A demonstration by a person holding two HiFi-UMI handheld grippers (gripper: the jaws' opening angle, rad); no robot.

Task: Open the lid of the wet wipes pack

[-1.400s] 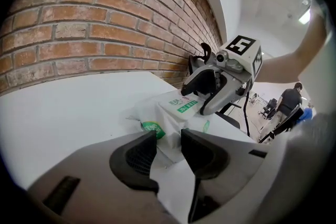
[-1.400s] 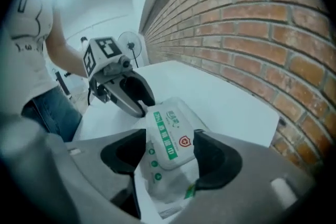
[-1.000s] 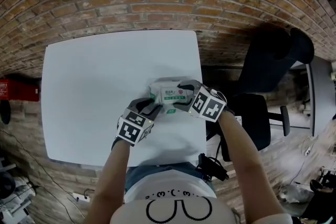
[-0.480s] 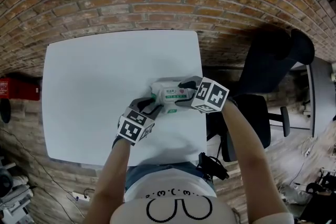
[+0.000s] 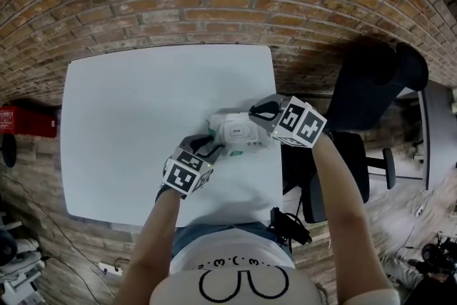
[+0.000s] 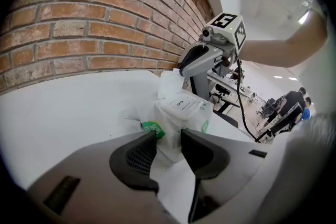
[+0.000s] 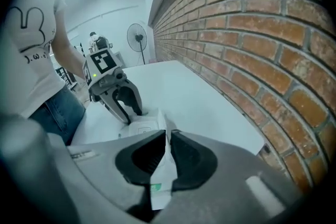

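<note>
— Where's the pack now?
— On the white table (image 5: 128,118), the wet wipes pack (image 5: 239,132) lies between my grippers. My left gripper (image 6: 168,137) clamps its near end; my right gripper's (image 7: 168,140) jaws are closing on its thin edge.

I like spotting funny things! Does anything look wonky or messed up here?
Only the wet wipes pack: it sits scrunched up on the table, not flat. The left gripper pinches one end, and the right gripper has its jaws closing on a thin white flap of the pack. The lid looks shut.
</note>
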